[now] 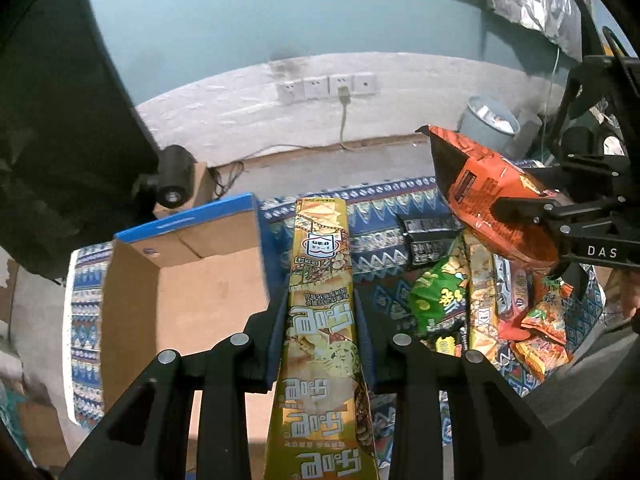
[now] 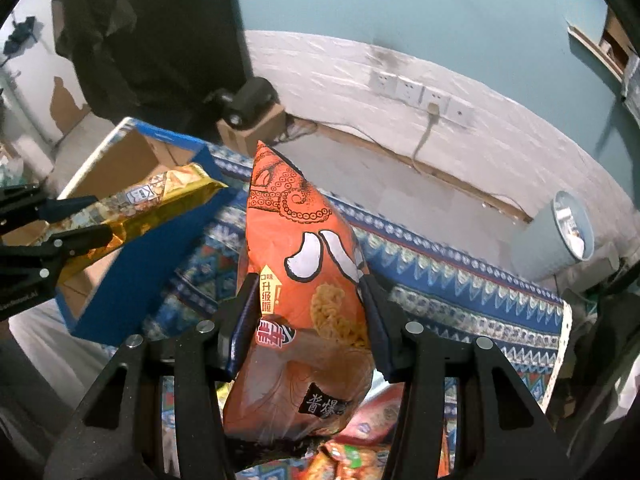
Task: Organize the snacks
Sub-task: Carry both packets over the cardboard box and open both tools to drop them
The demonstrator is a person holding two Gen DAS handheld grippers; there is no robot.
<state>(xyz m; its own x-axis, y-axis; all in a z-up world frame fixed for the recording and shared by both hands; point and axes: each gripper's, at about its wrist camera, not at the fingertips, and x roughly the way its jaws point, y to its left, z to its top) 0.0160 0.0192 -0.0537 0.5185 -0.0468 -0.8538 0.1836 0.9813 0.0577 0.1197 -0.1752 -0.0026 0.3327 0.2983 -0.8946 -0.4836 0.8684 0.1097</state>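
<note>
My left gripper is shut on a long gold snack pack, which sticks out ahead of the fingers, held above the patterned cloth beside an open cardboard box with a blue rim. My right gripper is shut on a puffy orange snack bag with an octopus print, lifted over the snack pile. In the left wrist view the right gripper with the orange bag hangs at the right. In the right wrist view the left gripper with the gold pack hovers over the box.
A pile of several snack packs, green, orange and black, lies on the patterned cloth to the right of the box. A grey bin stands by the wall with its sockets. A small black device sits on a carton behind the box.
</note>
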